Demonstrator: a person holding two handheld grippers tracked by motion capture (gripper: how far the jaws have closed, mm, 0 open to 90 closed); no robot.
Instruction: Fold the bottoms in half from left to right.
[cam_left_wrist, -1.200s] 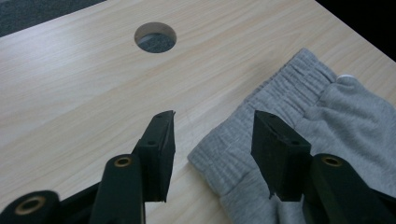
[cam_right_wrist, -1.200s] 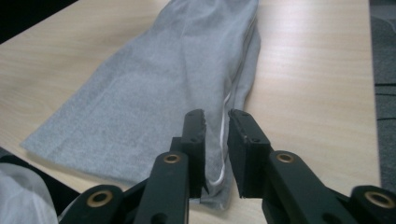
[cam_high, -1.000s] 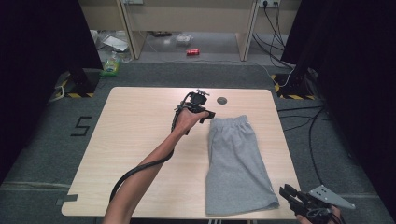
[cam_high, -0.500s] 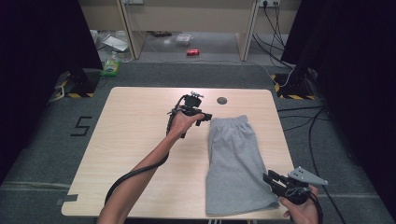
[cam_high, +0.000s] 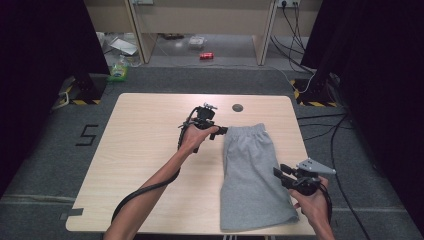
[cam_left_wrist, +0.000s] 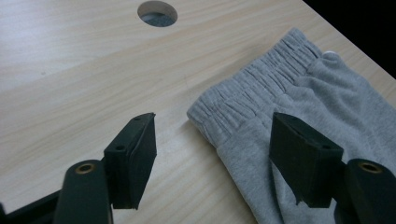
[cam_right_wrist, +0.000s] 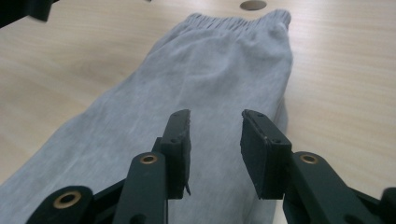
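both grippers, left (cam_left_wrist: 212, 154) and right (cam_right_wrist: 215, 149), i see agape over grey shorts (cam_high: 252, 175) near my wooden table's (cam_high: 145, 150) right edge; grey carpet (cam_high: 60, 165) around.

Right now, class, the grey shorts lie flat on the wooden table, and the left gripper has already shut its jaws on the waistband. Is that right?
Not quite. The grey shorts do lie flat on the wooden table, but the left gripper has not shut on the waistband: its jaws stand wide open, one on either side of the waistband's corner. The left gripper view shows this.

Grey shorts (cam_high: 252, 175); pale wood-grain table (cam_high: 145, 150); black jaws.
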